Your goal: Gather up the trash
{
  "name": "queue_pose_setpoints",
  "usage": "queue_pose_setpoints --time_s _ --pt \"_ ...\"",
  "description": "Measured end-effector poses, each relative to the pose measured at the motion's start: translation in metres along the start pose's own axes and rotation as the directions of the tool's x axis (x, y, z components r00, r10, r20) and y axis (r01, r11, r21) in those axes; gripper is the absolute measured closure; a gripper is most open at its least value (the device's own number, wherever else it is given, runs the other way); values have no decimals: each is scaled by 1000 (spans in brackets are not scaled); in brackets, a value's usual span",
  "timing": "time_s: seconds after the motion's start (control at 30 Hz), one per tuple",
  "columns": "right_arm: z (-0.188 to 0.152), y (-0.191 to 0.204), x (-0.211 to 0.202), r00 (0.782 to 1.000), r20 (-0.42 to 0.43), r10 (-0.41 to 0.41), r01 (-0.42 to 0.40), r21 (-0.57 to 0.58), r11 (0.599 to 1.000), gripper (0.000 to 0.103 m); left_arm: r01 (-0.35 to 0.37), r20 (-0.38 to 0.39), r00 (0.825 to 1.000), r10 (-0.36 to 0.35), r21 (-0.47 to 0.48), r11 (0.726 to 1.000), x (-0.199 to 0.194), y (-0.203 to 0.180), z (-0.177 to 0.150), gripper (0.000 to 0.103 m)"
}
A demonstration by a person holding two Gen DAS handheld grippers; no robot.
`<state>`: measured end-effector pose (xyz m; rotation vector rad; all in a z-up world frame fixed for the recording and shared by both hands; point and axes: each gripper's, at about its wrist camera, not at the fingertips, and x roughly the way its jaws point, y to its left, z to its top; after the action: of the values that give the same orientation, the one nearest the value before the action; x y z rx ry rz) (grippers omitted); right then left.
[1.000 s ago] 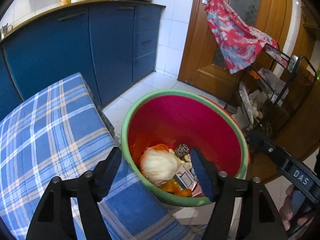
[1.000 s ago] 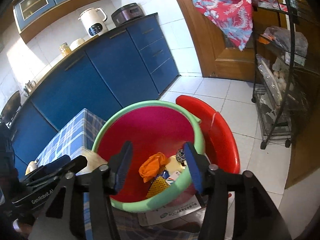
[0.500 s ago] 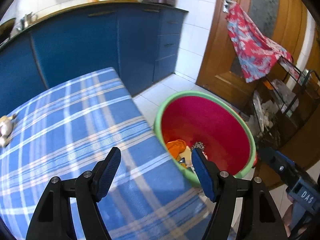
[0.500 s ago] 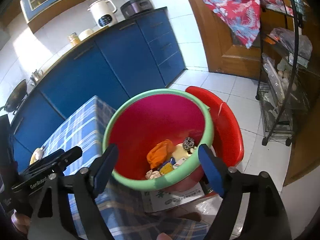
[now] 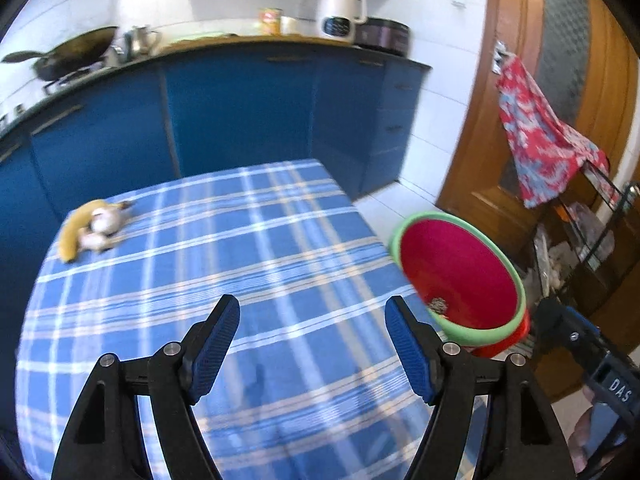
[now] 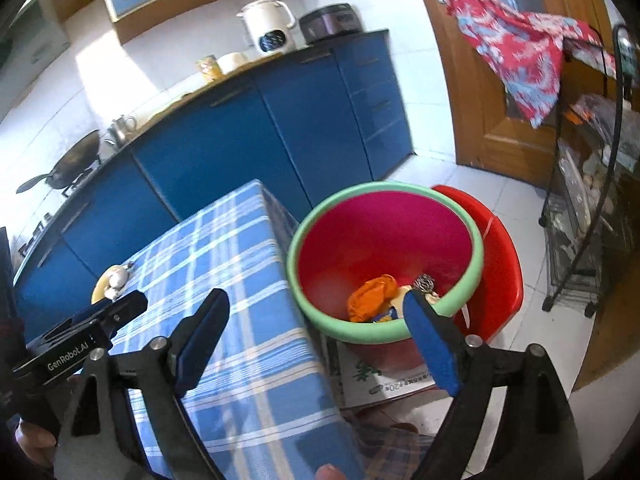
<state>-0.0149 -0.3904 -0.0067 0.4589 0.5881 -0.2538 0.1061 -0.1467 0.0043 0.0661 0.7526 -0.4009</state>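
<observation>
A red bin with a green rim [image 5: 460,268] stands on the floor by the table's right edge; in the right wrist view [image 6: 384,240] it holds an orange wrapper [image 6: 370,296] and other scraps. A banana peel with garlic bulbs [image 5: 90,228] lies at the table's far left; it also shows in the right wrist view [image 6: 110,280]. My left gripper [image 5: 312,344] is open and empty above the blue plaid tablecloth [image 5: 208,280]. My right gripper [image 6: 316,336] is open and empty over the table edge beside the bin.
Blue kitchen cabinets [image 5: 240,112] run behind the table, with a kettle [image 5: 340,12] and a wok [image 5: 68,56] on the counter. A wooden door with a red cloth [image 5: 544,136] and a wire rack [image 6: 588,216] stand at the right. A red lid [image 6: 500,272] leans behind the bin.
My left gripper swung left and back from over the bin to over the table, bringing the banana peel into view. My right gripper opened wider and drew back from the bin.
</observation>
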Motion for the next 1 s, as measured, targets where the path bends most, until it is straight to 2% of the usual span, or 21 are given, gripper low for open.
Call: queue_pose_setpoints --time_s 0.17,0.37,0.63,0.8,1.0 --pt "-4 24 -19 999 22 45 -44 -47 998 8 -60 31 998 62 -48 997 -29 26 -9 25" --pt "-12 50 -37 995 38 95 -91 -99 991 5 -93 62 993 98 -81 992 -55 43 -18 24" --pt "-26 80 -50 991 48 121 -112 -157 981 3 -145 100 982 159 -132 981 -84 61 -31 24" --pt "-36 97 -57 987 63 150 -136 -191 972 3 -141 114 980 162 -167 976 -98 72 -40 24" --pt "-48 117 -67 982 105 159 -129 -246 961 3 -180 125 970 207 -196 964 -110 83 -49 24"
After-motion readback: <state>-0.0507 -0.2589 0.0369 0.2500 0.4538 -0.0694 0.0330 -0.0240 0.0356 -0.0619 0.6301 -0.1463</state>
